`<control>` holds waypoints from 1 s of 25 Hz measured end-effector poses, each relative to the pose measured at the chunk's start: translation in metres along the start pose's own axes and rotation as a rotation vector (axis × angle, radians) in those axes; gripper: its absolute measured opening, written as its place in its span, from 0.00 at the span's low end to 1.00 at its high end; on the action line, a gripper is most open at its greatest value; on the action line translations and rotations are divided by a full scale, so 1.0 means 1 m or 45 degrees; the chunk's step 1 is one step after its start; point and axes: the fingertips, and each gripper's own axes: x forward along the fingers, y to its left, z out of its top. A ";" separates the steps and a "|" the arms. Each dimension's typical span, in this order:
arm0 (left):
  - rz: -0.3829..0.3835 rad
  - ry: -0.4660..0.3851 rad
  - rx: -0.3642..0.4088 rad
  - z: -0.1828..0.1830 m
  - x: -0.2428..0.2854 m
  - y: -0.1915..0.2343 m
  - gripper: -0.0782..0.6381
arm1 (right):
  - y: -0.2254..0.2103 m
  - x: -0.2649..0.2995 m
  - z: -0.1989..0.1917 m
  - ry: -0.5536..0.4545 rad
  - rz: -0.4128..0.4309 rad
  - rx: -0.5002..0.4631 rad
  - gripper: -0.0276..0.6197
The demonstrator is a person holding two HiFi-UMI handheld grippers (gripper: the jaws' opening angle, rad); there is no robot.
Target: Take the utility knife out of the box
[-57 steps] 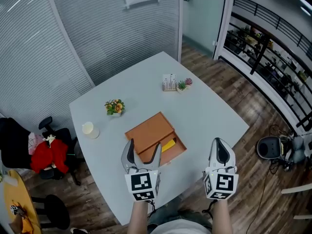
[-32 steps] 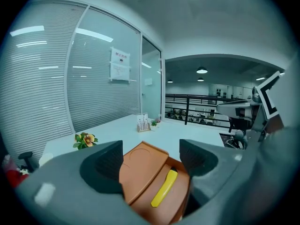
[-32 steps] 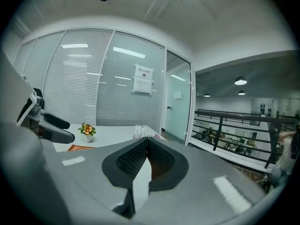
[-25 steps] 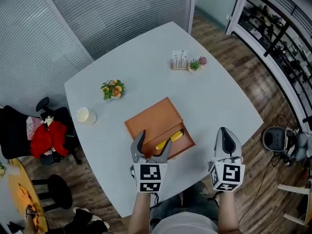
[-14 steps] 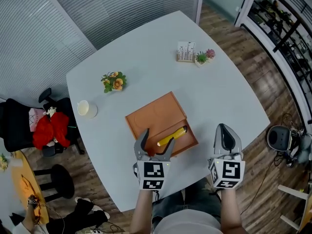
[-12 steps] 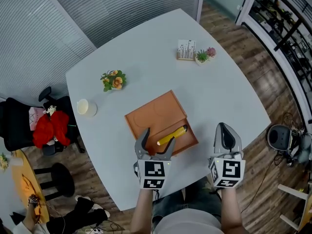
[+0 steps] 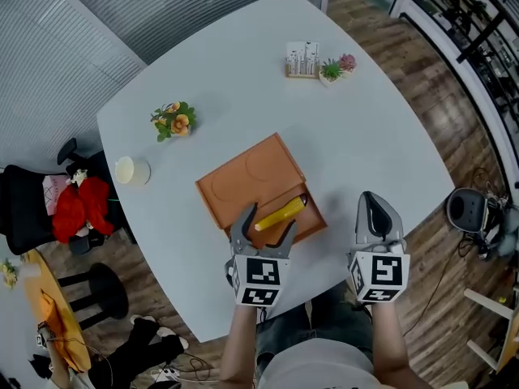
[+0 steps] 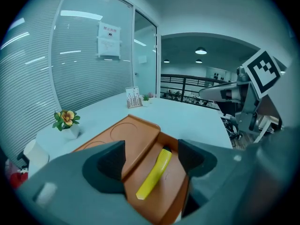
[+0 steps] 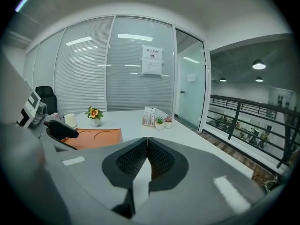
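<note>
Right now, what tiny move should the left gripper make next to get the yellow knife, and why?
Probably ease the left gripper down and forward onto the utility knife. Its fingers are apart, and the knife lies in the open box, lined up between them and not yet gripped.

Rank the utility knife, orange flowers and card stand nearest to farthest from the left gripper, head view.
1. Utility knife, in the box, just ahead of the left gripper.
2. Orange flowers, farther left.
3. Card stand, far back.
</note>
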 end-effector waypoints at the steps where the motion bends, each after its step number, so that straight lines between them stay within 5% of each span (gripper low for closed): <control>1: -0.012 0.014 0.009 -0.003 0.002 -0.003 0.60 | -0.001 0.000 -0.002 0.007 0.000 0.001 0.09; 25: -0.192 0.358 0.161 -0.058 0.060 -0.037 0.56 | -0.026 0.010 -0.055 0.146 -0.044 0.074 0.09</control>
